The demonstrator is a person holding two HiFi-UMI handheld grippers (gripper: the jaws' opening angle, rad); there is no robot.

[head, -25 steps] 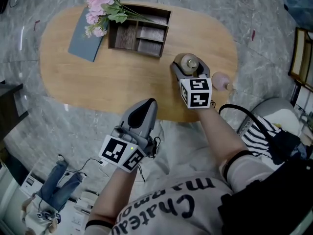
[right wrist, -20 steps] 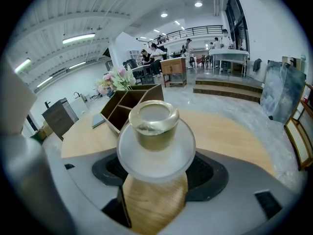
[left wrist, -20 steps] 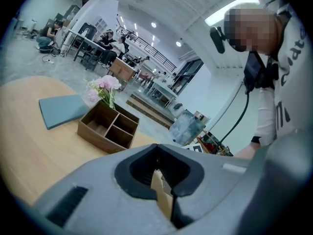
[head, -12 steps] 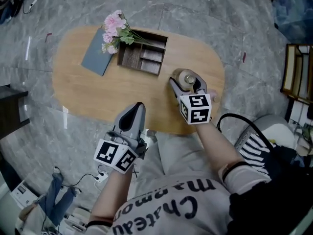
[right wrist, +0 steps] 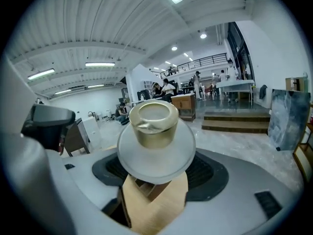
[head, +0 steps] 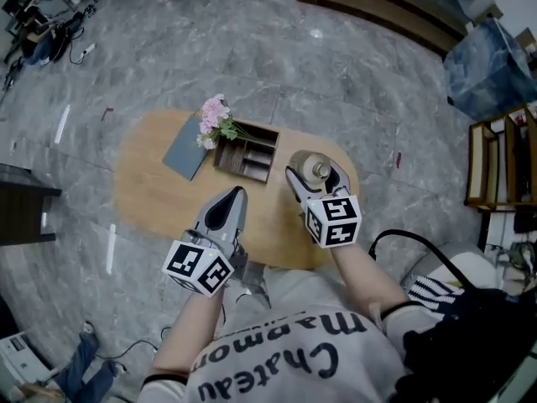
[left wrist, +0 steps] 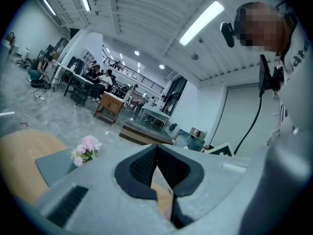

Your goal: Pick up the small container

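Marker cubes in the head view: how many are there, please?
2. The left marker cube is on the left gripper; the right marker cube is on the right gripper holding the small container. None seems hidden.

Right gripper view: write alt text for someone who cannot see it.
A small container, round with a gold cap, is clamped between the dark fingers of the right gripper. A wooden table shows below it, ceiling lights overhead.

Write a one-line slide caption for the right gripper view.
Right gripper clamped on a small gold-capped container, held over the wooden table.
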